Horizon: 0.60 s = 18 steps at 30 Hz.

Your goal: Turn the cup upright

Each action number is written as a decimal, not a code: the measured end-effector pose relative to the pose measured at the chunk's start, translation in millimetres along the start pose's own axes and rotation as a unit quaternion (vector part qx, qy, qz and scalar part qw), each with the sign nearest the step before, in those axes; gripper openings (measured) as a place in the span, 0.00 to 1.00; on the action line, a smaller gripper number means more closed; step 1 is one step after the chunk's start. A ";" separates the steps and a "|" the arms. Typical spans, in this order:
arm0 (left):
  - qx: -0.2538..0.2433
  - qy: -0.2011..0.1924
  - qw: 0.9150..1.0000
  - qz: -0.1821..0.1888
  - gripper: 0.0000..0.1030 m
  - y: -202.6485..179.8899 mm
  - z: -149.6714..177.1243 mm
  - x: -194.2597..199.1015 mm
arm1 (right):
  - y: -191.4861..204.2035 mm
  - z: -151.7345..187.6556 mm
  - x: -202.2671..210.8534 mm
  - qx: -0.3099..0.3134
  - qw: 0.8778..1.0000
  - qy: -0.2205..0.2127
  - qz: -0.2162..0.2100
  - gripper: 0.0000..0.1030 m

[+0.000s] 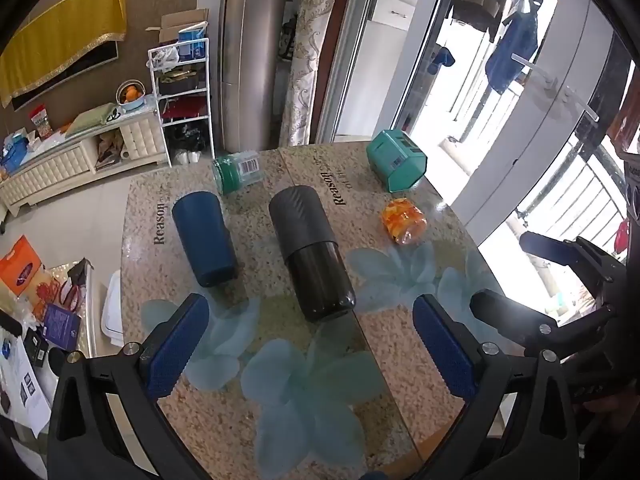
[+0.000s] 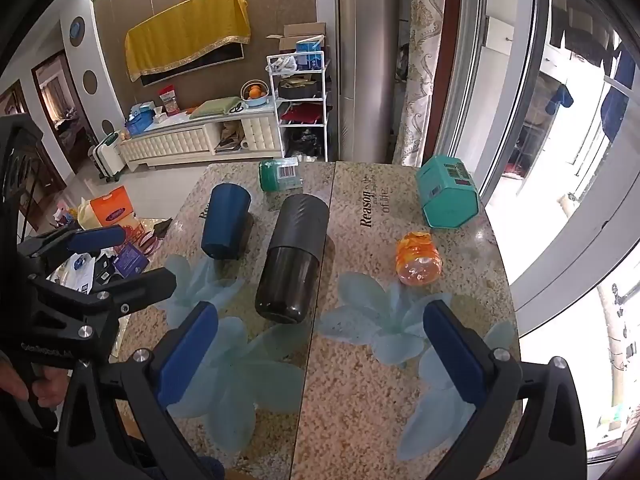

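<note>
1. Left gripper (image 1: 310, 344): black plastic frame with triangular cutouts, lower part of the frame; blue textured pads (image 1: 176, 344) on the inner finger faces.
2. Silver round screws (image 1: 132, 349) at the finger joints.
3. Right gripper (image 2: 320, 354): same black frame, blue pads (image 2: 188, 354), silver screws.
4. White lettering on the black body, left edge of the right wrist view; not legible.
5. Bare-skinned hand (image 2: 38, 388) at the lower left.
</note>
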<state>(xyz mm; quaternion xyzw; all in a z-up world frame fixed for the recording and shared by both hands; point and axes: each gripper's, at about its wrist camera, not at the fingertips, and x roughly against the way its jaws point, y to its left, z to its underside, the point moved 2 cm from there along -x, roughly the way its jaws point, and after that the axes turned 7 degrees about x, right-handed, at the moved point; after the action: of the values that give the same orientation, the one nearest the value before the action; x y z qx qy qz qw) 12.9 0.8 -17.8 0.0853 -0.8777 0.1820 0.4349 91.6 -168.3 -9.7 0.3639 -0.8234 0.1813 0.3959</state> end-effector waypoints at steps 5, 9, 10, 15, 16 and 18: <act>0.002 -0.001 1.000 -0.001 0.99 -0.8 -5.8 -0.3 | -1.1 0.5 1.0 -0.002 1.000 0.002 -0.002 1.00; -0.002 -0.008 1.000 -0.002 0.99 -4.3 -3.2 3.2 | -0.7 -0.5 -1.6 0.003 1.000 0.001 0.002 1.00; -0.002 -0.009 1.000 -0.002 0.99 -4.6 -2.9 3.4 | -0.4 -0.3 -1.0 0.003 1.000 0.001 0.002 1.00; -0.003 -0.010 1.000 0.000 0.99 -2.6 -1.6 1.2 | -5.3 -1.7 -4.2 0.003 1.000 -0.001 0.004 1.00; -0.003 -0.010 1.000 0.000 0.99 -3.1 -1.4 0.6 | -6.3 -2.0 -4.8 0.003 1.000 -0.001 0.004 1.00; -0.003 -0.010 1.000 0.000 0.99 -3.1 -1.8 1.3 | -7.6 -2.1 -5.4 0.003 1.000 -0.001 0.005 1.00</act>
<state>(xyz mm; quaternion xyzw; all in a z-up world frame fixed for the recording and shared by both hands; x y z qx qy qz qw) 14.4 -1.3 -14.9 0.0856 -0.8825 0.1787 0.4265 100.6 -169.7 -12.5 0.3611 -0.8249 0.1858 0.3931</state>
